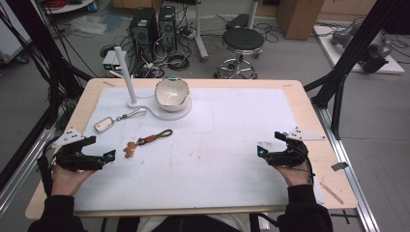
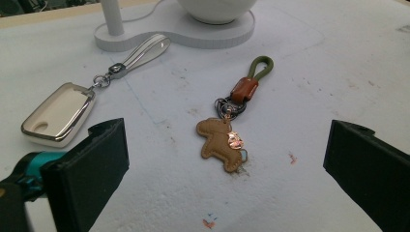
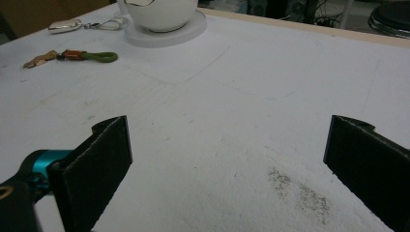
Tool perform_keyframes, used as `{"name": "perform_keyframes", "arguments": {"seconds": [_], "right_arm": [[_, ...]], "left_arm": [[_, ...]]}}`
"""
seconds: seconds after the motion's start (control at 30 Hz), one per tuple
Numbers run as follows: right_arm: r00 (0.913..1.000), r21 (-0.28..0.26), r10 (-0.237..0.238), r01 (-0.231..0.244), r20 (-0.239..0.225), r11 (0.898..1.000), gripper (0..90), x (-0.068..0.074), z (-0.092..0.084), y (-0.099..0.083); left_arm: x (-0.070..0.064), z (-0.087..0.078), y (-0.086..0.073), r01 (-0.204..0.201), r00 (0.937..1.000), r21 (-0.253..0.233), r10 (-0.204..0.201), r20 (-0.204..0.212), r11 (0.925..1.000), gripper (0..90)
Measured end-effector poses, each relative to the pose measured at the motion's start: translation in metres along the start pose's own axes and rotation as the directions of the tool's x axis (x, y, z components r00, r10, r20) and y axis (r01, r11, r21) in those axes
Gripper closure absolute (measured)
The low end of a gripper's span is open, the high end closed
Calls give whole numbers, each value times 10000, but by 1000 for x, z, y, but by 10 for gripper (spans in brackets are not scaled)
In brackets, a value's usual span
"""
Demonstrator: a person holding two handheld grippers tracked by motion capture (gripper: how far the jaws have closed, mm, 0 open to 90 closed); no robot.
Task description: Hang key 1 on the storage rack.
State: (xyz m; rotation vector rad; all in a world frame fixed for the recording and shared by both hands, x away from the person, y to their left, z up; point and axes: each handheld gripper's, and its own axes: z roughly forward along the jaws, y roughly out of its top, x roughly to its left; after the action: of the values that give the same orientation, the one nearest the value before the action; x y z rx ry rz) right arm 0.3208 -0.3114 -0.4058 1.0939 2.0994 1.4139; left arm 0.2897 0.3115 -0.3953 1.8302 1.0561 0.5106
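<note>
1. The left gripper (image 1: 107, 157) rests near the left edge of the tabletop (image 1: 300, 92), on the white mat (image 1: 232, 145); its jaws stand wide apart with nothing between them.
2. The tan animal keychain (image 2: 222, 140) with its green loop lies flat on the mat just ahead of that gripper, toward the far left corner; nothing touches it.
3. The silver key fob (image 2: 60, 113) on a pale strap lies beside the keychain, nearer the left edge.
4. The white bowl (image 1: 171, 94) sits on a white stand (image 1: 145, 104) near the far edge.
5. The right gripper (image 1: 263, 152) rests near the right edge, jaws apart and empty.
</note>
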Motion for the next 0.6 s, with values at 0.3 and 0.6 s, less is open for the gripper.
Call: {"name": "perform_keyframes", "arguments": {"seconds": [0.3, 0.6], "right_arm": [[9998, 383, -165, 160, 137, 9991, 22, 1, 1, -4], [9996, 465, -225, 217, 161, 9987, 22, 1, 1, -5]], "left_arm": [[3, 1, 1, 72, 9998, -121, -70, 165, 9999, 27], [4, 0, 0, 57, 9999, -63, -56, 88, 10000, 27]]}}
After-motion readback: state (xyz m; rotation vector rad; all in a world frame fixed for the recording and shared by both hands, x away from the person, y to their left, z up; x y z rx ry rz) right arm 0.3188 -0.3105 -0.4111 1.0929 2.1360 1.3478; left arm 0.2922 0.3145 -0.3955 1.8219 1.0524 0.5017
